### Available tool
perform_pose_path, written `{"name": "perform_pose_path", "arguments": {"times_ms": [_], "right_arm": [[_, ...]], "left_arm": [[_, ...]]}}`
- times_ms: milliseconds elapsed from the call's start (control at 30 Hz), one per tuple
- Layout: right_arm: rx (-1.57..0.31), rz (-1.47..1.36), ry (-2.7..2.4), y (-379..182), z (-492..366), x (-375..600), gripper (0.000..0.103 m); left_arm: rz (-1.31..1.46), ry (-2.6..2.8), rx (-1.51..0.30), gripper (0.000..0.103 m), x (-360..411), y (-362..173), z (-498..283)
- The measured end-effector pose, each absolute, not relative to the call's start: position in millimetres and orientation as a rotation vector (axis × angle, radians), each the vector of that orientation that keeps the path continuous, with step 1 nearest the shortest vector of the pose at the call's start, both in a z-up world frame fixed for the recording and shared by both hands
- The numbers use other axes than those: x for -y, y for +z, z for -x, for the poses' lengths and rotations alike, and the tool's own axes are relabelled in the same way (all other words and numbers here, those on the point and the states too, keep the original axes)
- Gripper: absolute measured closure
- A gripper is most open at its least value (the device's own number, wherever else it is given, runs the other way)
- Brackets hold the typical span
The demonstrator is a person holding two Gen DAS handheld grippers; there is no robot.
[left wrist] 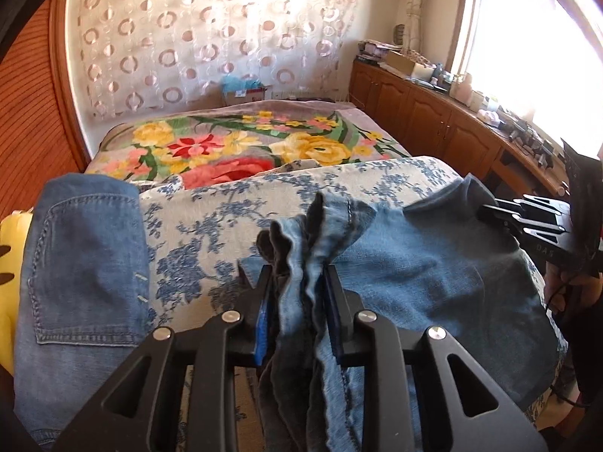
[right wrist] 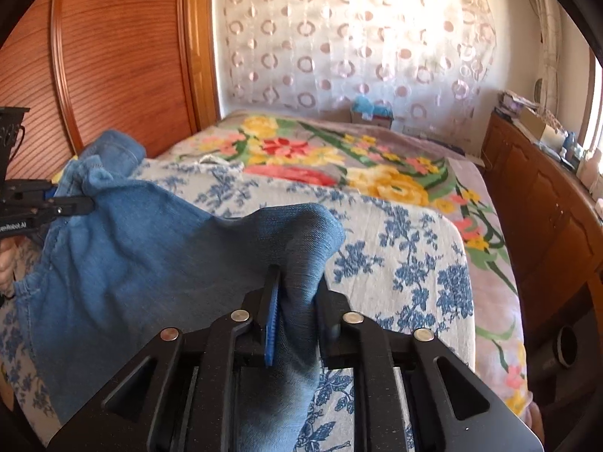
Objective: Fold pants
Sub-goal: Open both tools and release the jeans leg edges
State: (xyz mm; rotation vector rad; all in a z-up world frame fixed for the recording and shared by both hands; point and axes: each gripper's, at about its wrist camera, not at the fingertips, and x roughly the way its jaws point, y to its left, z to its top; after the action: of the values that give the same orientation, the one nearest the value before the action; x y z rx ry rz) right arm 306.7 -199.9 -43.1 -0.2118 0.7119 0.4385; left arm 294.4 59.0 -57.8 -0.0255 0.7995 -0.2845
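Blue denim pants (left wrist: 433, 263) lie across a bed under a white sheet with blue flowers (left wrist: 211, 233). Their back-pocket part (left wrist: 86, 263) is at the left. My left gripper (left wrist: 297, 275) is shut on a bunched fold of the denim that stands up between its pads. In the left wrist view my right gripper (left wrist: 501, 214) grips the cloth's far right corner. In the right wrist view my right gripper (right wrist: 297, 278) is shut on a raised fold of the pants (right wrist: 150, 263), and my left gripper (right wrist: 75, 203) pinches the cloth at the left edge.
A flowered blanket (left wrist: 233, 143) covers the far half of the bed. Wooden cabinets (left wrist: 433, 120) with clutter on top run along the right under a bright window. A ribbed wooden panel (right wrist: 113, 75) stands at the left. A yellow thing (left wrist: 11, 248) lies by the pants' left edge.
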Motion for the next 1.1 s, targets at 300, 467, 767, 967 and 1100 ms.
{"name": "perform_pose_path", "arguments": {"times_ms": [300,467,767,967,1100], "right_arm": [[-0.704,0.171,0.404,-31,-291,216,0.064],[-0.704,0.190,0.420,-29,-270,208,0.053],[-0.729,0.161,0.436,-34,-224,200,0.050],[-0.732,0.141,0.411,-41,-191,204,0.050],[-0.741,0.118,0.401,-48,-171,212,0.050]], "left_arm": [[0.031,-0.263,-0.778,0.058,-72,-52,-273],[0.005,-0.265,-0.779,0.058,-66,-53,-252],[-0.035,-0.287,-0.772,0.058,-52,-56,-210],[-0.049,-0.318,-0.786,0.058,-43,-68,-186],[-0.053,-0.314,-0.785,0.069,-41,-73,-177]]}}
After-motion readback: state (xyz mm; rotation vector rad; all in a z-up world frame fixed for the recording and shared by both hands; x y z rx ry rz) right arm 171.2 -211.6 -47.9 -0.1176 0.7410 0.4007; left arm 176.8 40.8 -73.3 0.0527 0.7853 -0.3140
